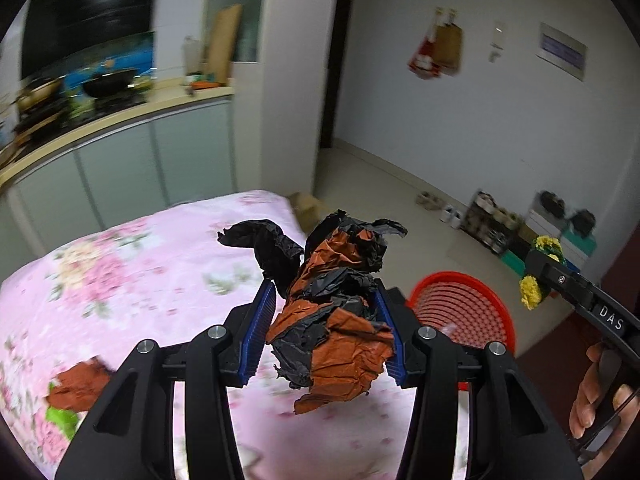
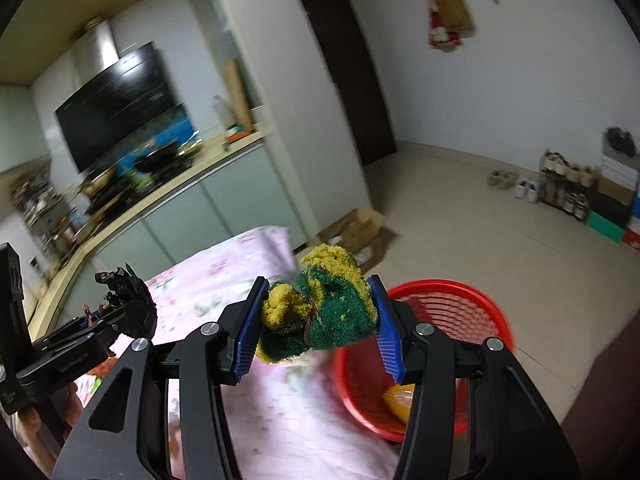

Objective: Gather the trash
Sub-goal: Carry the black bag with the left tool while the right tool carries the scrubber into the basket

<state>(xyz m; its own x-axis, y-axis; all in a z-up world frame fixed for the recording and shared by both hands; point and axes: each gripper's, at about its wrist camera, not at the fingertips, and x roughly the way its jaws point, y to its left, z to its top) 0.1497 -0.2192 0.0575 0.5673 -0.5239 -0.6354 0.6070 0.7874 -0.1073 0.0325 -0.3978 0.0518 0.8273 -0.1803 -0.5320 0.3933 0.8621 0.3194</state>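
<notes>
My left gripper (image 1: pixel 326 334) is shut on a crumpled wad of orange and black paper (image 1: pixel 340 320), held above the pink floral tablecloth (image 1: pixel 120 280). My right gripper (image 2: pixel 316 326) is shut on a crumpled yellow and green sponge (image 2: pixel 320 312), held just left of the red plastic basket (image 2: pixel 460 316). The basket (image 1: pixel 464 312) stands at the table's right edge, right of the left gripper; something yellow (image 2: pixel 398 398) lies inside it. In the left wrist view the right gripper with the sponge (image 1: pixel 540 276) is beyond the basket. In the right wrist view the left gripper with the paper (image 2: pixel 128 300) is far left.
Another orange paper scrap with a green piece (image 1: pixel 76 392) lies on the cloth at the left. A kitchen counter with pans (image 1: pixel 100 92) runs behind the table. A cardboard box (image 2: pixel 360 232) lies on the floor past the table. A shoe rack (image 2: pixel 568 184) stands by the right wall.
</notes>
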